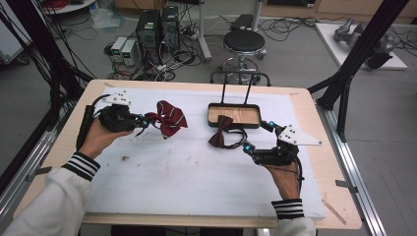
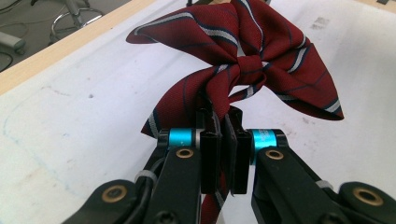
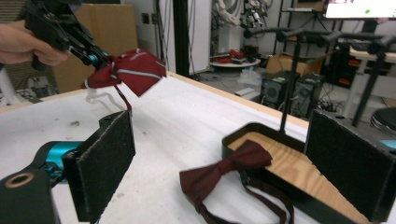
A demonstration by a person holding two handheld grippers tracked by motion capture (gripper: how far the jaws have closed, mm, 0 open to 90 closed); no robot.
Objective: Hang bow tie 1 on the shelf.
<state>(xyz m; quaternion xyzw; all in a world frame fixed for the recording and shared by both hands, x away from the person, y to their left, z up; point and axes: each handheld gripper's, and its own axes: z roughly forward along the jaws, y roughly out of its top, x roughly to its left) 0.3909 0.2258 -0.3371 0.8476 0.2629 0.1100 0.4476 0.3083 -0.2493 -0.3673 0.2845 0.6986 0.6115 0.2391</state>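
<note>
Between the left gripper (image 2: 223,154) jaws, the pinched part of the striped bow tie (image 2: 243,60) is hidden; its strap drops below them and is cut off by the bottom edge of the left gripper view, and its top wing by the upper edge. In the right gripper view, the far jaw covers part of the tray (image 3: 261,140), whose near corner runs out of the picture. The plain bow tie (image 3: 224,172) has a strap cut off at the bottom between the jaws.

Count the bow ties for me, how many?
2. The striped bow tie is held up in the left claw. The plain bow tie hangs over the tray edge onto the table.
</note>
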